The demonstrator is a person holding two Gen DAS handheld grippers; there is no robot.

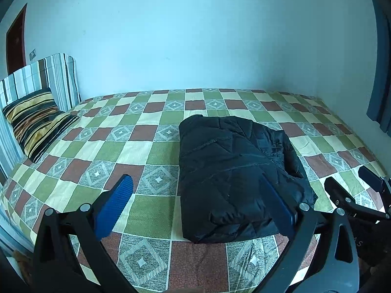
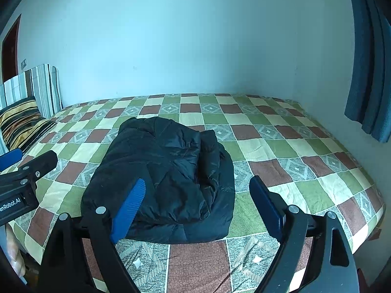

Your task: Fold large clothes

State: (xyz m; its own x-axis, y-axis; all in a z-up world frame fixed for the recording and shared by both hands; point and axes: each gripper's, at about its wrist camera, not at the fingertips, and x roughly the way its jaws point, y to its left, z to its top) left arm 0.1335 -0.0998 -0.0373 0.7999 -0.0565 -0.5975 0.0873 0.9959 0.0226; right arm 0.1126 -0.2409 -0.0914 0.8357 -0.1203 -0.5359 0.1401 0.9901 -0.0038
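Observation:
A black padded jacket [image 1: 232, 171] lies folded into a thick bundle on the checked bedspread [image 1: 151, 210], near the bed's front edge. My left gripper [image 1: 195, 178] hovers above the bed, open wide. Its right finger stands in front of the jacket's near left part, with nothing between the pads. In the right wrist view the jacket [image 2: 171, 168] fills the middle. My right gripper [image 2: 198, 182] is open over the bundle's near right side and holds nothing. Each gripper shows at the edge of the other's view: the right gripper [image 1: 352, 179] and the left gripper [image 2: 30, 157].
A striped pillow [image 1: 36, 127] leans on a striped headboard cushion [image 1: 56, 80] at the bed's left end. A pale wall runs behind the bed. A blue curtain [image 2: 366, 73] hangs at the right, and a dark door [image 1: 16, 39] is at the far left.

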